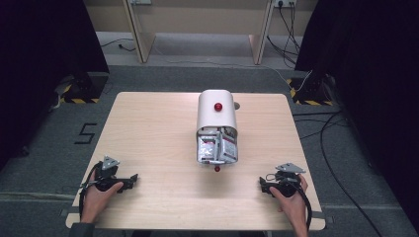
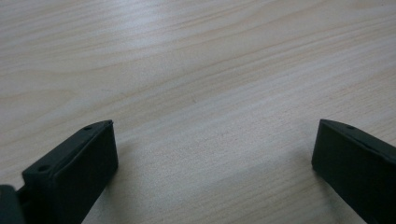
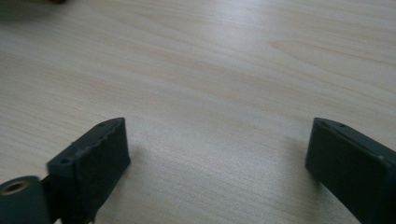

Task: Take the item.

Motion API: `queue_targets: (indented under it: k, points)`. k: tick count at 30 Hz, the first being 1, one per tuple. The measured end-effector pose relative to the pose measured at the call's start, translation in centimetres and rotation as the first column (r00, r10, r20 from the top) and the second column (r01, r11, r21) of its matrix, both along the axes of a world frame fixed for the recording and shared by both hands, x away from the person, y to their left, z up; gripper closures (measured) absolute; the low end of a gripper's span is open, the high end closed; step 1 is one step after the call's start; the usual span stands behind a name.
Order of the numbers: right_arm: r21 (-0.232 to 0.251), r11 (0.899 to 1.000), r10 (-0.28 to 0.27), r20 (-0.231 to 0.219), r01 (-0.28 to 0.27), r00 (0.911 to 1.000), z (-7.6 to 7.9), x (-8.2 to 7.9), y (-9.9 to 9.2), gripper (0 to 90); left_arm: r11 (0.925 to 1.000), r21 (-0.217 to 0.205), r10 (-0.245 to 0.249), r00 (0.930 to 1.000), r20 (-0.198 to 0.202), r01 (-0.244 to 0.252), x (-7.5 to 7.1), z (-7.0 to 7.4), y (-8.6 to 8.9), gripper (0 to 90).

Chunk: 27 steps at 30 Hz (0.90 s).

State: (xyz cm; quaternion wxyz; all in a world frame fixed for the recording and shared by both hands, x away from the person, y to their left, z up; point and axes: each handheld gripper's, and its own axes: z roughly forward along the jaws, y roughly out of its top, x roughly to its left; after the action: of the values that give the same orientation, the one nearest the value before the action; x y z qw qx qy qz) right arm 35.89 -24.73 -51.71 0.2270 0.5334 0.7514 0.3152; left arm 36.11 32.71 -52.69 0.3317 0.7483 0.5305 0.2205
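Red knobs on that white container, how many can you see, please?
2: one red knob on top of the white container, one at its open near end, below the packets. Others may be hidden.

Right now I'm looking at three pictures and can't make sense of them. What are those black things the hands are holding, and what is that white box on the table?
No robot here: a person sits at a wooden table and holds a hand tool in each hand, each with two black jaws. The wide picture comes from a camera above, looking down. In it the left gripper and right gripper rest on the near edge, pointing inward.

The other two pictures come from small cameras riding on those tools, looking along their jaws. Both pairs stand wide apart over bare wood, holding nothing.

In the middle lies a white box with a rounded top and a red knob. Its near end is open, showing silvery packets.
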Motion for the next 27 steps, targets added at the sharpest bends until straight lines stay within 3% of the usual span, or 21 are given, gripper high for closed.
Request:
queue_targets:
  k: [1, 3, 7, 12, 14, 27]
  points:
    - [0.000, 1.000, 0.000, 0.000, 0.000, 1.0000, 0.0, 0.0, 0.0, 9.7, 1.0000, 0.000, 0.000, 1.0000, 0.000, 0.000, 0.0, 0.0, 0.0, 0.0]
    - [0.004, 1.000, -0.005, 0.020, 0.005, 0.9998, 0.2, -0.2, -0.2, 20.5, 1.0000, 0.000, 0.000, 1.0000, 0.000, 0.000, 0.0, 0.0, 0.0, 0.0]
    - [0.006, 1.000, -0.012, 0.040, 0.012, 0.9991, 0.4, -0.3, -0.2, 18.6, 1.0000, 0.000, 0.000, 1.0000, 0.000, 0.000, 0.0, 0.0, 0.0, 0.0]
    - [0.017, 1.000, 0.000, 0.102, -0.002, 0.9948, 1.8, -0.9, 0.2, 18.6, 1.0000, 0.000, 0.000, 1.0000, 0.000, 0.000, 0.0, 0.0, 0.0, 0.0]
    - [0.021, 1.000, 0.000, 0.107, -0.003, 0.9942, 2.0, -1.1, 0.4, 18.7, 1.0000, 0.000, -0.001, 1.0000, 0.000, 0.001, 0.0, 0.0, 0.0, 0.0]
    - [0.047, 0.996, 0.067, 0.214, -0.078, 0.9746, 6.7, -3.3, 2.6, 23.8, 1.0000, 0.001, -0.001, 1.0000, -0.001, 0.001, 0.0, 0.0, 0.0, 0.0]
